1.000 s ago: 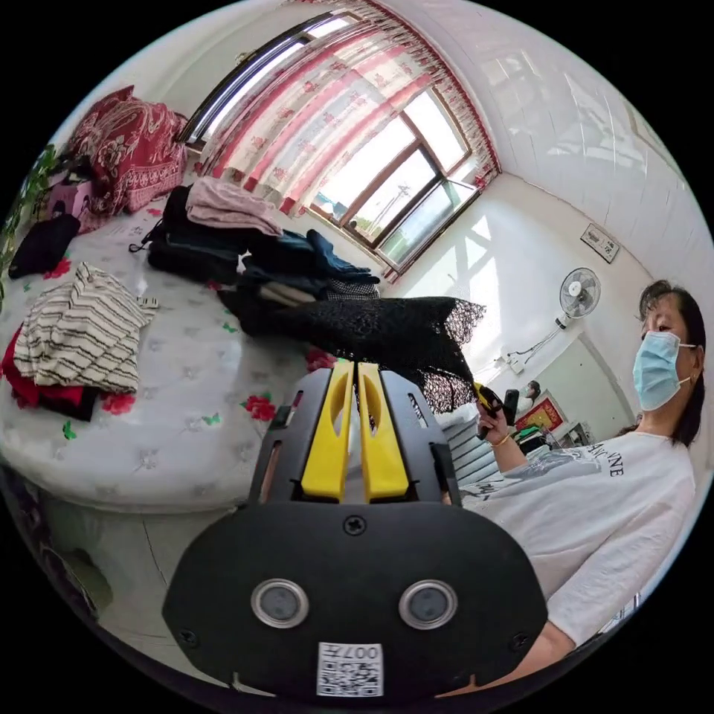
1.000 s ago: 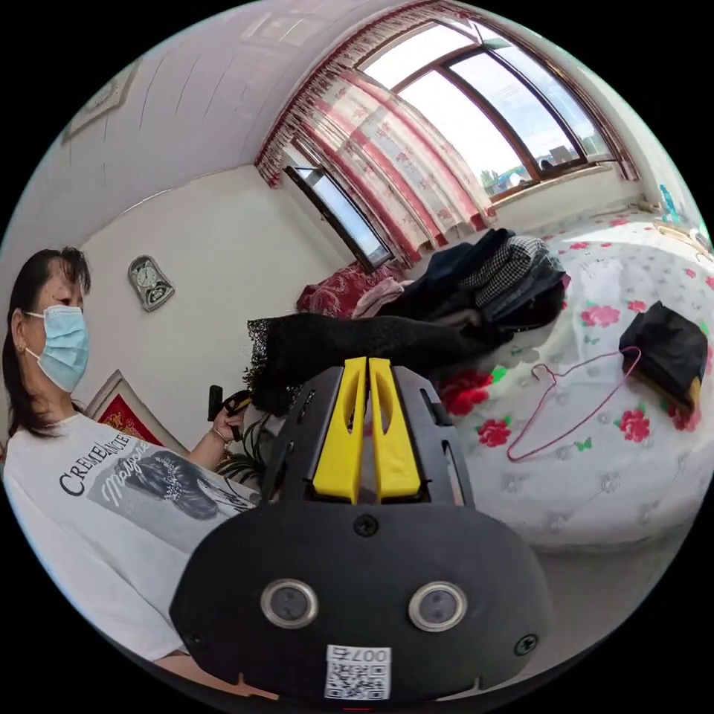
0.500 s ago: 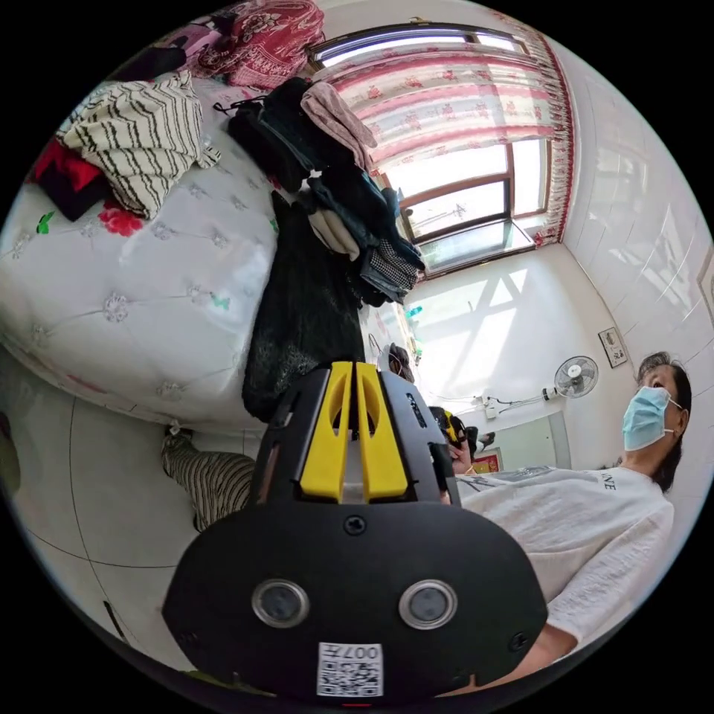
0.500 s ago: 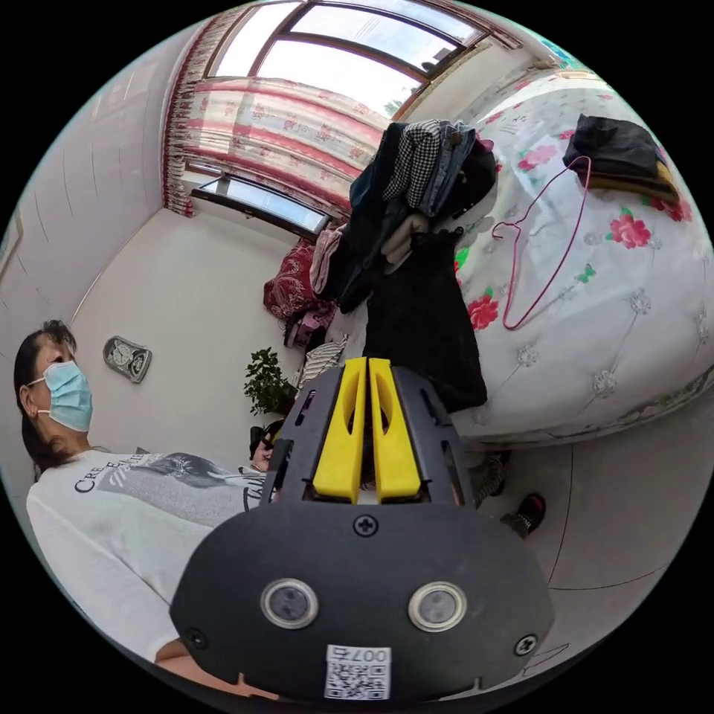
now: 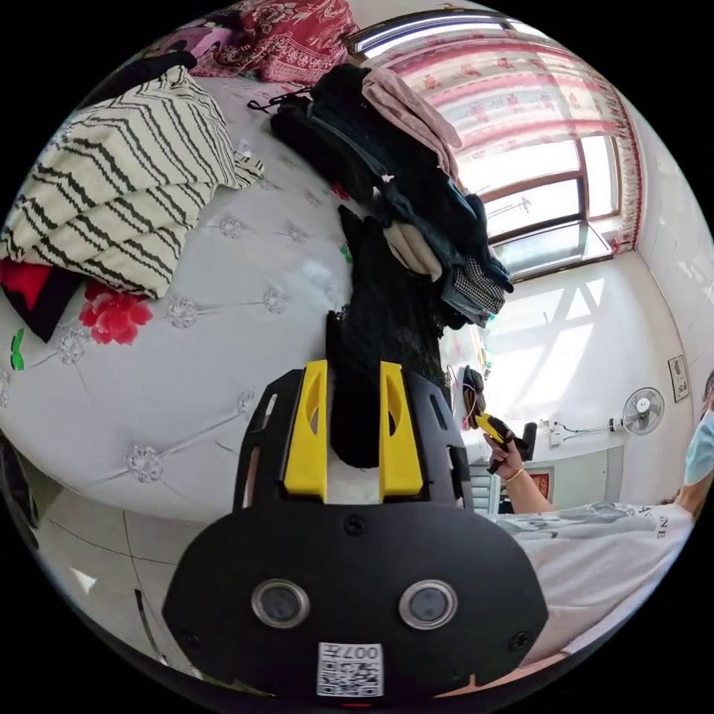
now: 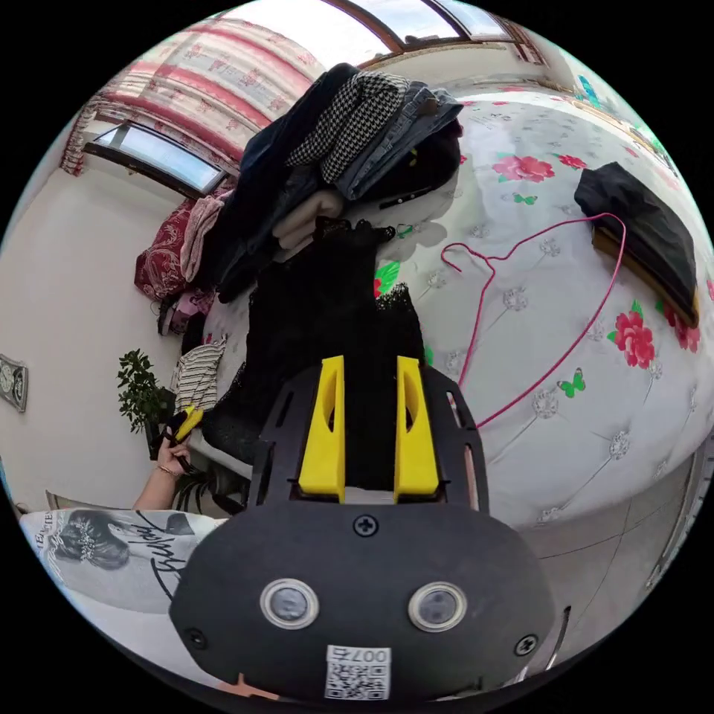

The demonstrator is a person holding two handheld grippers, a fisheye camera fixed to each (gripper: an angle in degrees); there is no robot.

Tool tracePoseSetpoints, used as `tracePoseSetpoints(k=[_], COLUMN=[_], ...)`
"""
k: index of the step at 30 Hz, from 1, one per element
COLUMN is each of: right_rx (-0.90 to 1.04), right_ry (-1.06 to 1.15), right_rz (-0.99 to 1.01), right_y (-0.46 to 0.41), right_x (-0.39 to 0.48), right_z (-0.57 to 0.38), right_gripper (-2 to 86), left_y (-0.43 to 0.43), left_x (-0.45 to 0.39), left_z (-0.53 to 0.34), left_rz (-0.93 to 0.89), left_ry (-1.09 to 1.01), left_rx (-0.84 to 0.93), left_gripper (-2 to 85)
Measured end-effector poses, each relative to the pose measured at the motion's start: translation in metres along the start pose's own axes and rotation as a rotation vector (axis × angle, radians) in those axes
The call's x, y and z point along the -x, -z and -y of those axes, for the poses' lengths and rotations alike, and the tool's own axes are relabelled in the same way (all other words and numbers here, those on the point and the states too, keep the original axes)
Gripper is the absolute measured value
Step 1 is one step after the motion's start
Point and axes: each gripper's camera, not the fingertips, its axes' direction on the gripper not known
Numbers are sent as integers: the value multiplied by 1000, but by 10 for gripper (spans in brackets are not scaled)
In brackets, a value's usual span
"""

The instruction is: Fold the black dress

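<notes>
On the white, flower-printed bed (image 5: 186,357), the black dress (image 5: 383,312) is laid out lengthwise, one end against the pile of clothes (image 5: 405,163) and the other end reaching the bed's near edge. The left gripper (image 5: 354,387) is seen with its 2 yellow jaws set apart, a bunched edge of the dress lying between them; whether the jaws touch the cloth cannot be told, but they are not pressed together on it. The right gripper (image 6: 370,394) is likewise seen with its jaws parted, black lace fabric (image 6: 327,312) passing between them without being visibly pinched. In the right gripper view, a pink wire hanger (image 6: 520,297) lies on the bed just beside the dress, and a dark folded garment (image 6: 647,223) rests well apart. A striped garment (image 5: 126,186) is seen on the other side in the left gripper view.

The step in hand is judged to be the laying-out: the dress is spread on the bed with both near corners at the jaws, and no fold is yet visible. For the next move, the lace would need to be smoothed flat and drawn clear of the clothes pile, then both grippers closed on matching edges so that 1 half can be carried over the other. Care is called for with the hanger, which could snag the open lace.
</notes>
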Motion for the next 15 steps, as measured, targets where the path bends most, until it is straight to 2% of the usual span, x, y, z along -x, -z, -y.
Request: tracePoseSetpoints(k=[4, 7, 10, 12, 15], right_rx=[99, 135, 254, 260, 90], right_ry=[-83, -80, -85, -56, 59], right_rz=[14, 0, 72, 83, 237], right_y=[-12, -20, -39, -36, 18], right_x=[-26, -33, -35, -26, -1], right_z=[-39, -45, -35, -25, -5], right_gripper=[66, 56, 26, 11, 2], left_y=[-21, -41, -75, -76, -41], left_x=[-23, -43, -43, -44, -70], left_z=[-35, -39, -25, -9, 14], left_rz=[-93, 10, 31, -7, -139], left_ry=[-139, -258, -263, -224, -242], left_rx=[93, 159, 285, 277, 146], left_gripper=[138, 128, 79, 28, -1])
